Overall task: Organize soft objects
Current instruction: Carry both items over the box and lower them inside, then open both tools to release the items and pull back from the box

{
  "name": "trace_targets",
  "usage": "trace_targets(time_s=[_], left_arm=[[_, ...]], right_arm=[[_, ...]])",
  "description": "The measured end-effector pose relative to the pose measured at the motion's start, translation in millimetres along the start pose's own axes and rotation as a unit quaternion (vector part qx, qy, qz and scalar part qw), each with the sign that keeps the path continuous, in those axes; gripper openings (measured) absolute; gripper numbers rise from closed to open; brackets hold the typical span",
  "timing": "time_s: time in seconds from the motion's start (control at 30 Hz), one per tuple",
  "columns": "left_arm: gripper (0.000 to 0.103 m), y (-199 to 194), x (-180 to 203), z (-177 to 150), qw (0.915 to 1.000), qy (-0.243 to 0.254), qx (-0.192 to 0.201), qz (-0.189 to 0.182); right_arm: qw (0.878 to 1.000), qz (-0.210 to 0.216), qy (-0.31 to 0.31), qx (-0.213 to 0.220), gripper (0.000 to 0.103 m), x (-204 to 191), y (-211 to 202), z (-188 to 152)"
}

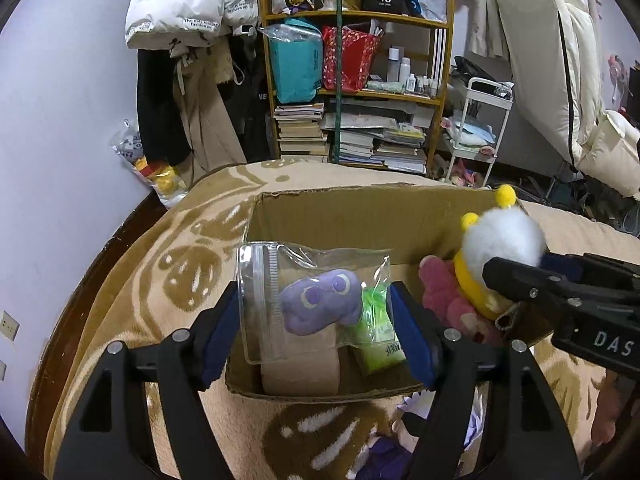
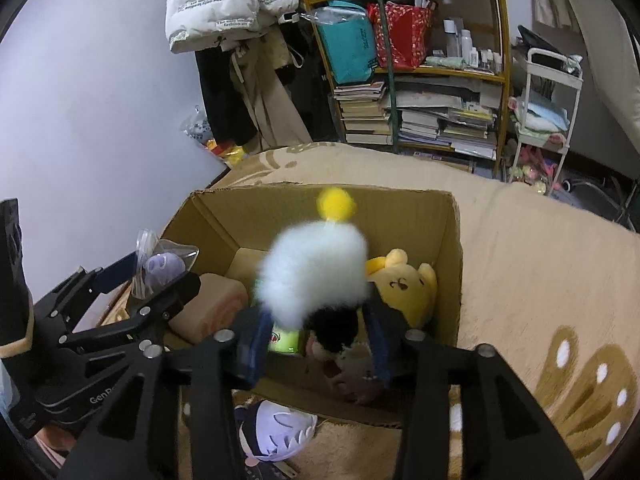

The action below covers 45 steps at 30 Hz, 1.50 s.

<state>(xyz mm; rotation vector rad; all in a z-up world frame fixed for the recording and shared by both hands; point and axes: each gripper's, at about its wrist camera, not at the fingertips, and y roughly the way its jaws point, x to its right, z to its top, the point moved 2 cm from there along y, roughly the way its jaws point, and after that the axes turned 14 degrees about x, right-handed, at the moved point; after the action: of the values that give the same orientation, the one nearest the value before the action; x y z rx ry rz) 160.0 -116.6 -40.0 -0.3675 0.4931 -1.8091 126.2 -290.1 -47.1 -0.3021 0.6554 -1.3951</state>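
My left gripper is shut on a clear zip bag holding a purple plush, above the open cardboard box. My right gripper is shut on a white fluffy toy with yellow pompoms, held over the box; this toy also shows in the left wrist view. In the box lie a yellow bear plush, a pink plush, a beige roll cushion and a green packet.
The box sits on a beige patterned blanket. A purple-haired doll lies on the blanket before the box. A cluttered bookshelf, hanging coats and a white cart stand behind.
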Motion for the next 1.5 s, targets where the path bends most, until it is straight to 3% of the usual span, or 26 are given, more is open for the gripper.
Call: trace_targets(time_s=[0.2,0.57,0.7,0.83,0.97,1.13,1.2,1.5], left_arm=[[0.081,-6,2,2,0.9998,0.013,0.014,0.002],[0.082,-17,2,-2,0.9995,0.026,0.010,0.012],[0.083,-25,-4,-2,0.9997,0.018,0.010,0.015],[0.083,-37,-10,-1,0.9996,0.012,0.017,0.017],[0.097,-50,-17,-3,0.9997,0.000,0.017,0.017],[0.097,-67,-20,-4,0.9996,-0.004,0.021,0.016],[0.097,-74,-21,-4,0.9997,-0.006,0.021,0.013],[0.097,-97,-30,-6,0.9995,-0.026,0.015,0.013]], right_arm=[[1.000,-0.002,0.013,0.015,0.065,2,-10,5],[0.999,-0.007,0.016,0.033,0.066,-2,-29,11],[0.999,-0.011,0.009,0.042,0.077,-8,-38,12],[0.999,-0.012,0.006,0.051,0.079,-14,-49,14],[0.998,-0.021,0.001,0.059,0.093,-20,-64,15],[0.997,-0.026,0.000,0.066,0.097,-26,-84,12],[0.997,-0.029,0.000,0.065,0.103,-27,-90,9],[0.996,-0.055,-0.018,0.066,0.103,-39,-118,-5]])
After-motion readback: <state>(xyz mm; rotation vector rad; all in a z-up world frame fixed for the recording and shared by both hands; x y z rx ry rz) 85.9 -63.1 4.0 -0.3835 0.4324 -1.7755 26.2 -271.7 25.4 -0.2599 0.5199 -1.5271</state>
